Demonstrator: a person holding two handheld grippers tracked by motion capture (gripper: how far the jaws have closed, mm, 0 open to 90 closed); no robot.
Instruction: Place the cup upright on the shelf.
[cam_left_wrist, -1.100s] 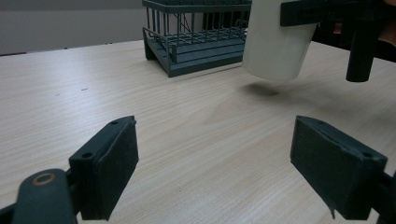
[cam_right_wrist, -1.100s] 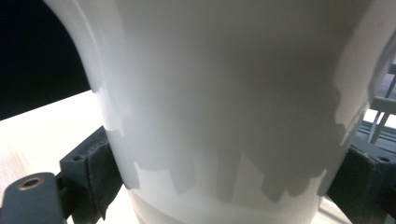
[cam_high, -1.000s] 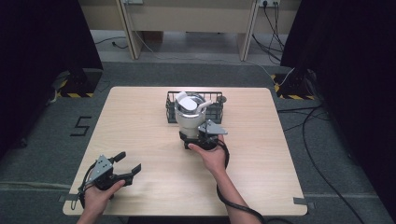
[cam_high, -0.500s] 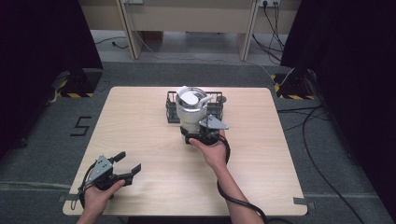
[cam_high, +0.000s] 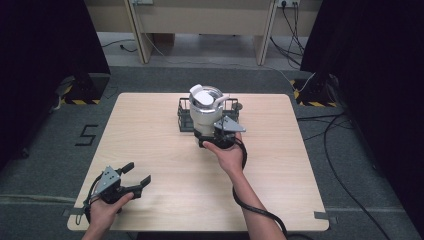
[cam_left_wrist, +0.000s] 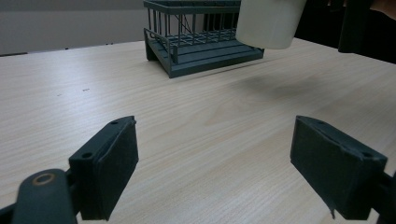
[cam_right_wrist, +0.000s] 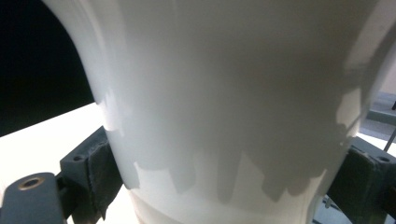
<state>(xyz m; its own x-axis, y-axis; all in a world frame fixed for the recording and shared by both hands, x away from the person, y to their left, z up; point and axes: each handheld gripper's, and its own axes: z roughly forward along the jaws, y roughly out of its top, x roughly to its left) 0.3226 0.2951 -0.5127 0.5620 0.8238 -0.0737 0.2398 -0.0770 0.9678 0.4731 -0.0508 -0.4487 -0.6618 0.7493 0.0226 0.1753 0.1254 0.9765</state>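
A white lidded cup (cam_high: 204, 112) hangs above the table, just in front of a dark wire rack (cam_high: 184, 119). My right gripper (cam_high: 209, 132) is shut on the cup's lower body. In the right gripper view the cup's wall (cam_right_wrist: 224, 102) sits between the two pads (cam_right_wrist: 100, 172). My left gripper (cam_high: 136, 174) rests open near the table's front left corner, nothing between its fingers. In the left gripper view it (cam_left_wrist: 229, 172) faces the rack (cam_left_wrist: 201, 46), and the cup's base (cam_left_wrist: 268, 23) floats clear of the tabletop, casting a shadow.
The light wooden table (cam_high: 150, 130) has bare room on the left, the right and in front. Cables trail from both grippers over the near edge. Dark curtains and floor cables lie beyond the table.
My right gripper has carried the cup up and away from the person, closer to the rack. The left gripper has stayed where it was, open.
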